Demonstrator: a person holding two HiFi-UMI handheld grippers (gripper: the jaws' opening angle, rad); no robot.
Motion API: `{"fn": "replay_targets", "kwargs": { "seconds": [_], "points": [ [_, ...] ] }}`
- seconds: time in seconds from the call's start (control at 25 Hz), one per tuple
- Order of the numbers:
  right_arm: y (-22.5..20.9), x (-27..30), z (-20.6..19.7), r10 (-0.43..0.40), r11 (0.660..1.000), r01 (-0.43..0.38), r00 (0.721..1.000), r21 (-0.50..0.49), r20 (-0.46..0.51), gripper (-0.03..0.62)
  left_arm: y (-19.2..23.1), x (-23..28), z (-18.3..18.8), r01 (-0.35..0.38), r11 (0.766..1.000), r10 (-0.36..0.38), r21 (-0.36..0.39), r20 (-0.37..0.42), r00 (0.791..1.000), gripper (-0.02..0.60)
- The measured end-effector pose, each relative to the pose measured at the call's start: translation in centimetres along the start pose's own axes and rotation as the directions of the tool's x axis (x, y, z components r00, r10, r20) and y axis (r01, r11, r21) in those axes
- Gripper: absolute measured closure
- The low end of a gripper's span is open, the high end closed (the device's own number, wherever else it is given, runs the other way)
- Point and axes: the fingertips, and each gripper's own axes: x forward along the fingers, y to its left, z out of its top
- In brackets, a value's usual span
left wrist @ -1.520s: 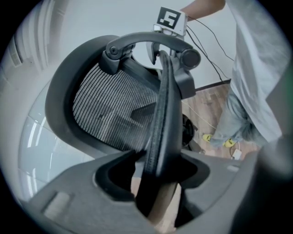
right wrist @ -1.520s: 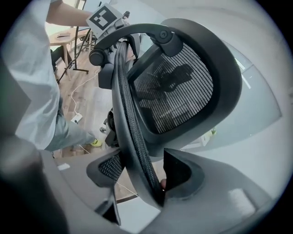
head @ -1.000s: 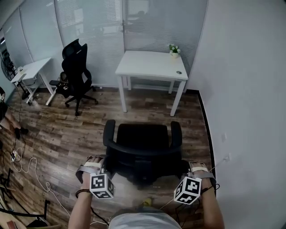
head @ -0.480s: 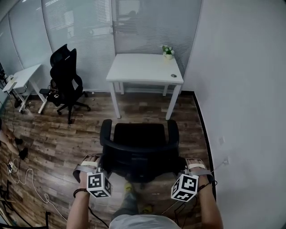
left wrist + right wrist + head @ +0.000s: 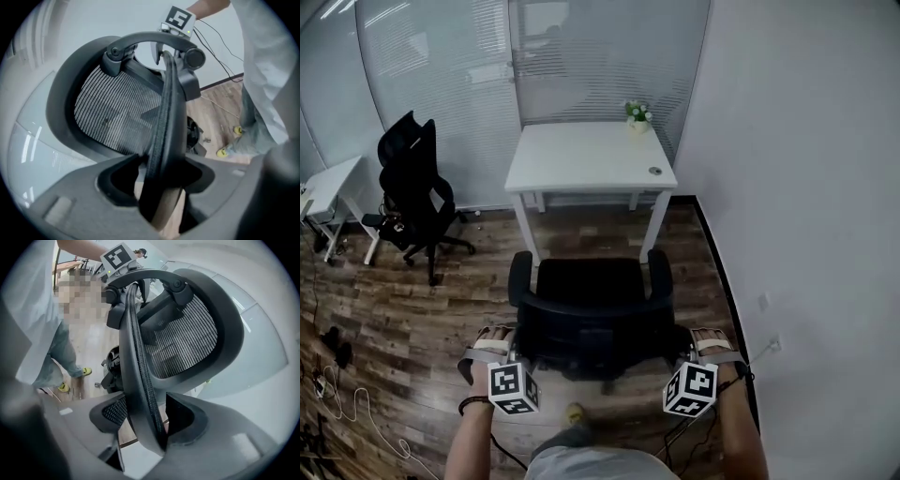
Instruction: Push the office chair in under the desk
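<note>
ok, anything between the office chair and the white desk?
Head view: only bare wood floor between the office chair and the desk. Nothing stands in that stretch.

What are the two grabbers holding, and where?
Both hold the office chair: the left gripper and the right gripper each clamp one side edge of its backrest.
</note>
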Motion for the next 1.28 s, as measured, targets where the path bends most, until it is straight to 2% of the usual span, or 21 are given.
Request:
{"fn": "replay_targets", "kwargs": {
  "seconds": [0.24, 0.72, 1.08, 1.28],
  "points": [
    [-4.4, 3.8, 0.8, 0.032, 0.999, -0.031, 0.999, 0.036, -0.035, 0.356, 5.3, 4.0, -0.9, 0.01, 1.0, -0.011, 0.024, 0.022, 1.0, 0.348],
    [-14.0, 11.3, 1.5, -0.018, 0.999, 0.018, 1.0, 0.028, -0.012, 0.353, 14.4, 11.7, -1.4, 0.026, 0.999, -0.027, 0.028, 0.035, 0.999, 0.353],
    [-21.8, 17.1, 0.8, -0.036, 0.999, 0.036, 0.999, 0.005, 0.01, 0.355, 21.4, 17.7, -1.0, -0.006, 1.0, 0.006, 0.021, 0.015, 1.0, 0.359],
    [-24.6, 19.4, 0.9, -0.036, 0.999, 0.036, 0.999, 0.0, 0.012, 0.353, 23.9, 19.8, -1.2, -0.004, 1.0, 0.004, 0.015, 0.011, 1.0, 0.359]
  ]
}}
